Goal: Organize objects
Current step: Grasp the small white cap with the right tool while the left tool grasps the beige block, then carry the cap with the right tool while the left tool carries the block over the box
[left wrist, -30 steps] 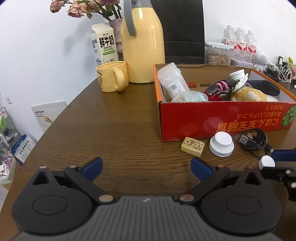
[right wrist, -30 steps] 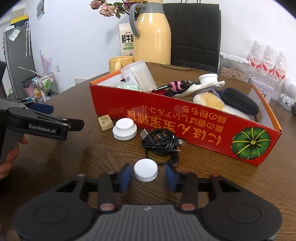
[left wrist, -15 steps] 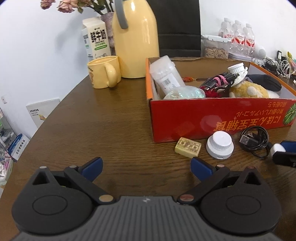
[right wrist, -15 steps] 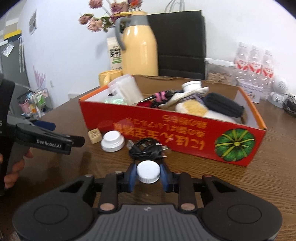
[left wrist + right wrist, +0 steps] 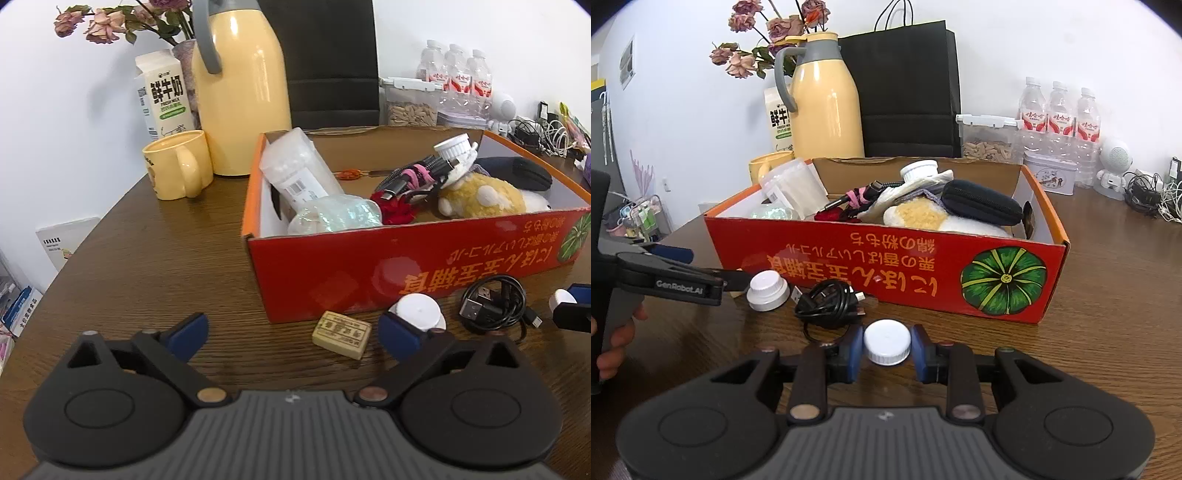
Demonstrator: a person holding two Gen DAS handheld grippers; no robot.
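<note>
White cap [image 5: 887, 341] pinched in right claw [image 5: 887, 347], before red box [image 5: 886, 258]

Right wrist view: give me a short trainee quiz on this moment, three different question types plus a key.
1. True or false: the right gripper is shut on a small white cap.
2. Multiple choice: which loose item lies nearest the red box's front wall, between the white knob lid and the held cap? A) coiled black cable B) yellow mug C) plush toy
3. Fill in: the left gripper has nothing between its fingers, and they are ____.

Key:
1. True, both pads press on its sides.
2. A
3. Closing, though wide apart, with the tan block ahead of them on the table.
</note>
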